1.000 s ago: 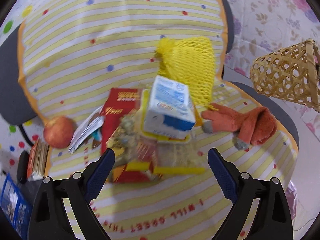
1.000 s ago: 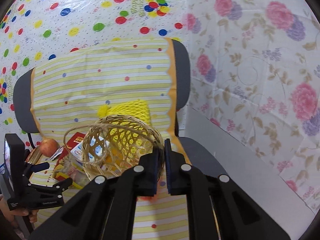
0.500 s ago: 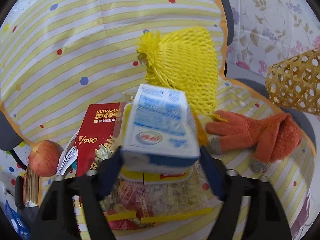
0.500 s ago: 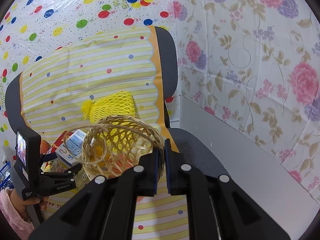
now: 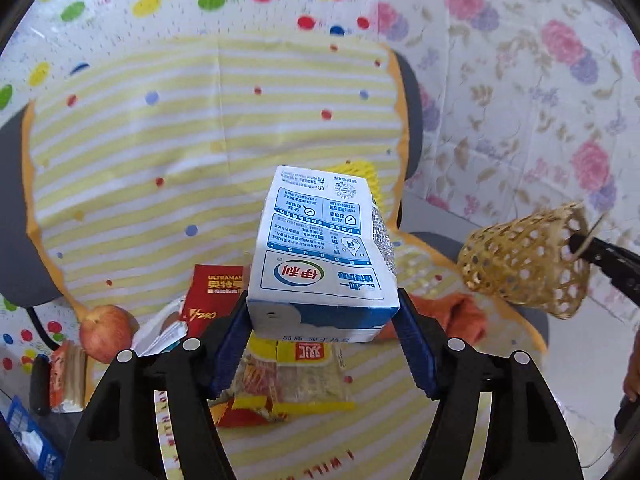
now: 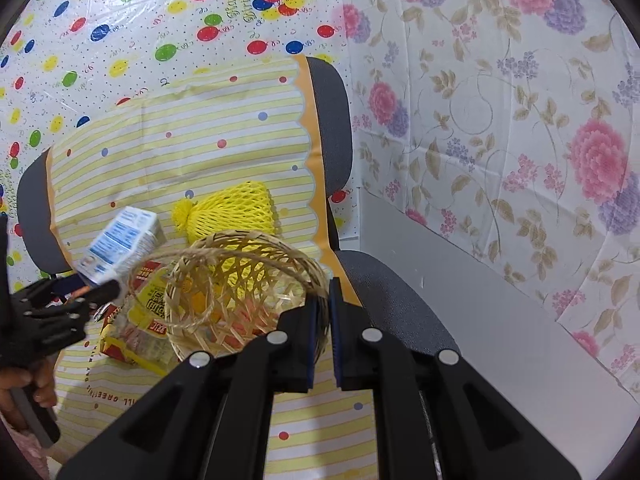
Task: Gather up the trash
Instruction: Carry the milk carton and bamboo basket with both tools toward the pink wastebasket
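The milk carton (image 5: 320, 264), probably empty, so light and easily crushed, is clamped by its lower sides in the left gripper (image 5: 324, 328) above the littered chair seat (image 6: 392, 292), while the right gripper (image 6: 322, 332) pinches the wicker basket (image 6: 240, 292) rim nearby

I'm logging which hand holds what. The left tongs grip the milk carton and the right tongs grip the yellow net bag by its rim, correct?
Not quite. The left tongs do grip the milk carton, but the right tongs are shut on the rim of the woven basket, not the yellow net bag. The right wrist view shows the bag lying on the chair behind the basket.
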Tool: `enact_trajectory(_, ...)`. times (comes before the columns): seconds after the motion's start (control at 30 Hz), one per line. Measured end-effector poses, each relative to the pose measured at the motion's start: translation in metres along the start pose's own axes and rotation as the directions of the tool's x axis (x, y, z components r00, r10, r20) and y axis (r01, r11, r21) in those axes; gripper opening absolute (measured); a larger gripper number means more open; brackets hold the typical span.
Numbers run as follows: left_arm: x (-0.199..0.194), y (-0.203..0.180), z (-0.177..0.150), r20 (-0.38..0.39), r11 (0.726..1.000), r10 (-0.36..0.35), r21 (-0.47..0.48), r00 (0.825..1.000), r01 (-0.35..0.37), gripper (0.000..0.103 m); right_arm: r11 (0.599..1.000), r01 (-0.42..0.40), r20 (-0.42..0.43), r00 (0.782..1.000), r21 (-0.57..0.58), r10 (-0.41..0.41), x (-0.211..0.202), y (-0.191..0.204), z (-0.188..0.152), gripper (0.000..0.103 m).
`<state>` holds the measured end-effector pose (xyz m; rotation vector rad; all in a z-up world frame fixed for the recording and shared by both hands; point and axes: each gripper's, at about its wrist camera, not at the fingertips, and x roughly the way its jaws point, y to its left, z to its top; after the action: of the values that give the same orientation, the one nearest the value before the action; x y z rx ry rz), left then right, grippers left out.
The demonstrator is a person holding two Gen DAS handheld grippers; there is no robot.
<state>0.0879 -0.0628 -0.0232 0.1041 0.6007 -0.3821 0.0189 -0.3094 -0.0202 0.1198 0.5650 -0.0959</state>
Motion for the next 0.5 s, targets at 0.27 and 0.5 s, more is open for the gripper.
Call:
enact_trajectory(0.27,-0.045,-0.036,-0.039,0.032,0.998,-0.066,-0.005,0.997,0.066,0.069,0.999,0.050,-0.022,0.998,-0.011,-0.050,-0.041,-0.008,-0.032,0.007)
enact_trajectory(0.5,-0.050,-0.087,-0.078,-0.003,0.975,-0.217,0.051,0.976,0.217,0.069,0.983,0.181,-0.062,0.982,0.010,-0.180,-0.090,-0.033,-0.081,0.007)
